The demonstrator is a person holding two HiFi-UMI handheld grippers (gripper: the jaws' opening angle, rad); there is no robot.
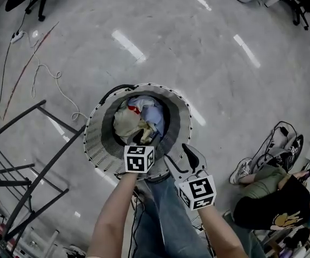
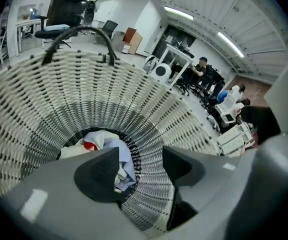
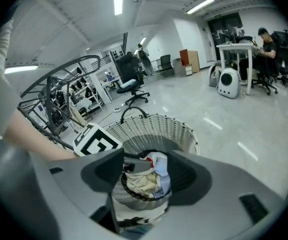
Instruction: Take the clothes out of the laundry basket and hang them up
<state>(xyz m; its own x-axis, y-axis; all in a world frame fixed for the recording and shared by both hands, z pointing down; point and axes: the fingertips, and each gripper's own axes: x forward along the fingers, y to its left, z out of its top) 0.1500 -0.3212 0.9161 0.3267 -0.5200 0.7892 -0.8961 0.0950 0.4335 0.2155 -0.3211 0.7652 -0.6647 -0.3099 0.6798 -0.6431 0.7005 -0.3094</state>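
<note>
- The laundry basket (image 1: 97, 138) was round, pale woven wicker, flaring to a wide rim with a dark arched handle. It stood on the glossy grey floor (image 1: 209, 52).
- The clothes (image 1: 140, 118) lay crumpled at its bottom (cream, pale blue, a spot of red).
- The left tongs (image 2: 141, 156) were released and empty, reaching over the near rim.
- The right tongs (image 3: 149, 159) were likewise released and empty, beside the near rim.
- Bare floor lay beyond the basket; a dark metal rack (image 1: 28, 160) stood to its left.
- The lower clothes were hidden, and the rack was cut off at the edge.
</note>
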